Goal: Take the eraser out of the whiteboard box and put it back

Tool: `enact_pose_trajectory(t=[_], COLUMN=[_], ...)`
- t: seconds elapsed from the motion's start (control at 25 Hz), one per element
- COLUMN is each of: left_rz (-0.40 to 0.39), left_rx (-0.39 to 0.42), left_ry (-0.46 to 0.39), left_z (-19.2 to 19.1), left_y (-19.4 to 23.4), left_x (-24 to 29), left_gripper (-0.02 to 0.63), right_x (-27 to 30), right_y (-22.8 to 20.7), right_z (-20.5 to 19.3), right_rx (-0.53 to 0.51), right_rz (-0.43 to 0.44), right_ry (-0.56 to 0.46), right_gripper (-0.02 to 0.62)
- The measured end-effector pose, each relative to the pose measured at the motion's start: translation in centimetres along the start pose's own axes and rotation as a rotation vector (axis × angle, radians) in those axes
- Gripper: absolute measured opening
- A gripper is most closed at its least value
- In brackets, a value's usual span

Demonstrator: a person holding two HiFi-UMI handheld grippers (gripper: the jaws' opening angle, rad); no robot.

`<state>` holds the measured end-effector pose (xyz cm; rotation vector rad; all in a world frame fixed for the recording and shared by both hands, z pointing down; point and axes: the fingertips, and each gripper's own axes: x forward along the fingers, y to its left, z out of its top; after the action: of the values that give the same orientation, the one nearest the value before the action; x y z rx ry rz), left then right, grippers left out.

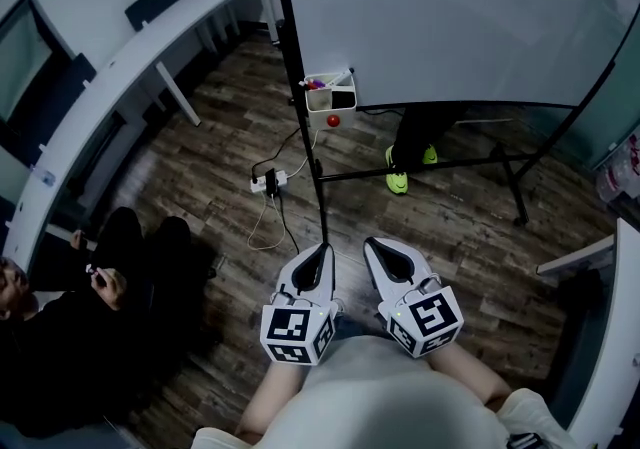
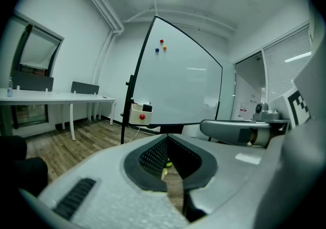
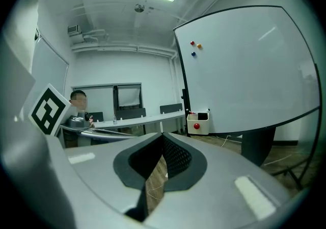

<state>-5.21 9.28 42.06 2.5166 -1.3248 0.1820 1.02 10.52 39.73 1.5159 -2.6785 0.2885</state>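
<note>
The white whiteboard box [image 1: 330, 105], with a red magnet on its front, hangs at the lower left corner of the whiteboard [image 1: 450, 17]. The black eraser [image 1: 343, 97] sits inside it beside some markers. Both grippers are low in the head view, well short of the box and pointing towards it. My left gripper [image 1: 321, 253] and right gripper [image 1: 374, 246] are side by side, each shut with nothing between the fingers. In the left gripper view the box [image 2: 140, 116] and eraser [image 2: 147, 107] lie ahead of the jaws; in the right gripper view the box [image 3: 197, 124] is ahead to the right.
The whiteboard stand's black post and floor bar [image 1: 420, 169] lie ahead, with a power strip and cable [image 1: 268, 181] on the wood floor. Green shoes [image 1: 397, 180] show behind the board. A seated person [image 1: 80, 317] is at left by a long white desk [image 1: 130, 67]. Another table [image 1: 610, 337] stands at right.
</note>
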Motion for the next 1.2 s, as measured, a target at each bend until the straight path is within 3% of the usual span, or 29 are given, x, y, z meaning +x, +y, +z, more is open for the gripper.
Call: enact_pose_trajectory(t=[1.2], left_rz=[-0.109], left_rx=[0.018], left_ry=[0.019], left_z=[4.5], left_y=[10.3], left_x=[9.0], left_gripper=[0.000], right_x=[13.5], right_y=[-3.6], right_z=[2.7], right_rx=[-0.003], right_rz=[-0.110], right_ry=[-0.022], right_gripper=[0.002])
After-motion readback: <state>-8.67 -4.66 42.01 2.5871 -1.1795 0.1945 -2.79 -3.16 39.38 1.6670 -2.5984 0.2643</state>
